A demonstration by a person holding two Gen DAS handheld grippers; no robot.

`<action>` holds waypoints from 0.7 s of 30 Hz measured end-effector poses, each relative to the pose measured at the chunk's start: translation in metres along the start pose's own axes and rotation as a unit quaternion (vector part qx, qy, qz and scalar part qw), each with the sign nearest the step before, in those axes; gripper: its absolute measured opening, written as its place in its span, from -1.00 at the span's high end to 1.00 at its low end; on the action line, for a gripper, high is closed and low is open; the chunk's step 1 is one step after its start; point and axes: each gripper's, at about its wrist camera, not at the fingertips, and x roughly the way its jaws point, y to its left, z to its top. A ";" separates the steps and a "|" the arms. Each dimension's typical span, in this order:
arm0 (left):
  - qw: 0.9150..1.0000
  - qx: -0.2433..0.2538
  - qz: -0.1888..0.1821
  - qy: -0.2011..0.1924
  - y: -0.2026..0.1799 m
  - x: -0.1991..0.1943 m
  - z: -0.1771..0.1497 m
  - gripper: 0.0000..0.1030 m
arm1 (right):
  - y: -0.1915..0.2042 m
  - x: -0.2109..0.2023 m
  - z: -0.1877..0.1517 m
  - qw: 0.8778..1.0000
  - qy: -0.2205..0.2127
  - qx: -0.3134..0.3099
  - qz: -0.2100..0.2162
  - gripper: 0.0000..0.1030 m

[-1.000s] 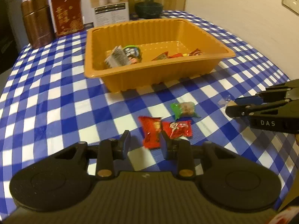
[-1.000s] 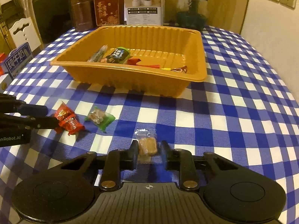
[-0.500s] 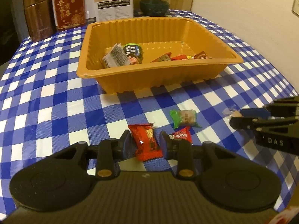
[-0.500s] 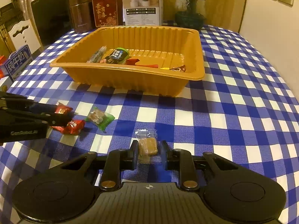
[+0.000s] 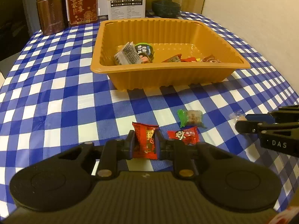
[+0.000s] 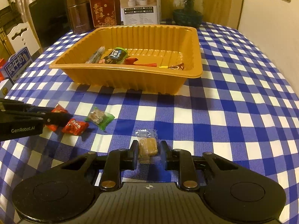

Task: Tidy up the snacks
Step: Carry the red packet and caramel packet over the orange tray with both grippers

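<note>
Several snacks already lie in the orange tray (image 5: 168, 71) — four remain on the checked cloth: left gripper (image 5: 144, 141) clamps a red packet (image 5: 144, 140), right gripper (image 6: 148, 149) brackets a caramel sweet (image 6: 147, 146), unclosed.

The left tool (image 5: 144, 141) pinches a red snack packet (image 5: 145, 141) lying on the checked cloth (image 5: 56, 100).

Four snacks (image 6: 148, 145) outside, one tray (image 6: 130, 78), two canisters (image 5: 51, 13).
</note>
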 end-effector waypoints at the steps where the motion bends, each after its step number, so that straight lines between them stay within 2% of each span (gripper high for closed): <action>1: 1.000 -0.001 0.000 0.000 0.000 -0.001 0.000 0.62 | 0.000 -0.001 0.001 1.000 0.000 0.001 0.001 0.53; 21: 1.000 -0.022 -0.008 -0.007 -0.011 -0.046 0.017 0.63 | -0.011 -0.046 0.012 0.999 0.000 0.043 -0.003 0.59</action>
